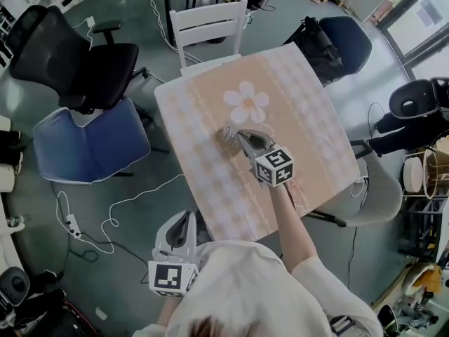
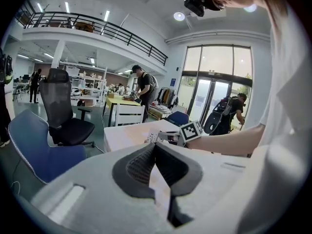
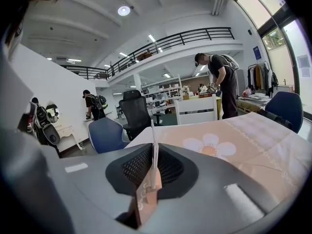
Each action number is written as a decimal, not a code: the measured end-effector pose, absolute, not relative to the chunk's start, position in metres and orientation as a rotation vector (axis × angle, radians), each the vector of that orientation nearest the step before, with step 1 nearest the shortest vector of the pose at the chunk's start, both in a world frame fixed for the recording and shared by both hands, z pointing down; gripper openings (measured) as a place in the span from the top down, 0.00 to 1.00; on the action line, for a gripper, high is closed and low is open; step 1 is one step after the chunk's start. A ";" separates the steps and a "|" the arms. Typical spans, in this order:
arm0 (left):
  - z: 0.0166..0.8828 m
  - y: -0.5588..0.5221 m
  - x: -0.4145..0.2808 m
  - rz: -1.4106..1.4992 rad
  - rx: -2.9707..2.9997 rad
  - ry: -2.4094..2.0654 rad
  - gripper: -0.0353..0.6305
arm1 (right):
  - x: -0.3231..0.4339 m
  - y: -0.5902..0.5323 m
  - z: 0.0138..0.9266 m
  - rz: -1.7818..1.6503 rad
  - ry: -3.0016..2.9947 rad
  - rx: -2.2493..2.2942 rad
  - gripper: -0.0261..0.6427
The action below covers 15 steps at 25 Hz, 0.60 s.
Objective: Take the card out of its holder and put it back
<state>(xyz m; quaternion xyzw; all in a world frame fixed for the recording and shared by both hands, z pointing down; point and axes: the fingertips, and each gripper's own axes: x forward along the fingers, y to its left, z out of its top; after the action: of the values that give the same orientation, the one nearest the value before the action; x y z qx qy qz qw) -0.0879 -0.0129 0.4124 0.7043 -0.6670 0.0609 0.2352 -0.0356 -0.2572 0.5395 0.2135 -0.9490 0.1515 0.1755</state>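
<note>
One thin pale card (image 3: 147, 194) was grasped edge-on by the right hand-held gripper (image 1: 237, 136) at the small grey holder (image 1: 226, 142) on the peach checked tabletop (image 1: 203, 188); with the left hand-held gripper (image 2: 156, 146) clenched empty, well apart, a pull might have dragged the unbraced holder along.

Table (image 1: 203, 146) w/ checked cloth, flower print (image 1: 246, 102) mid-top. White chair (image 1: 208, 27) at 12 o'clock, black office chair (image 1: 84, 65) 10, blue chair (image 1: 88, 142) 9, floor cables (image 1: 119, 209) 7.
</note>
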 end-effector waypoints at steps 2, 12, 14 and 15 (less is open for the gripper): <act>0.412 -0.013 -0.088 0.165 1.933 -1.830 0.95 | -0.037 -0.255 0.539 0.438 -2.690 0.604 0.93; 0.415 -0.014 -0.090 0.166 1.936 -1.825 0.95 | -0.036 -0.254 0.541 0.475 -2.699 0.640 0.93; 0.414 -0.015 -0.090 0.161 1.937 -1.827 0.95 | -0.036 -0.255 0.541 0.479 -2.695 0.643 0.93; 0.414 -0.015 -0.090 0.157 1.936 -1.827 0.95 | -0.036 -0.255 0.541 0.483 -2.693 0.646 0.93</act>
<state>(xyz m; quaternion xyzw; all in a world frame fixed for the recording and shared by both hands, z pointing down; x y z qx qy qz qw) -0.0904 -0.0149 0.4136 0.7056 -0.6660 0.0572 0.2351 -0.0360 -0.2550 0.5407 0.2266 -0.9450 0.1695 0.1643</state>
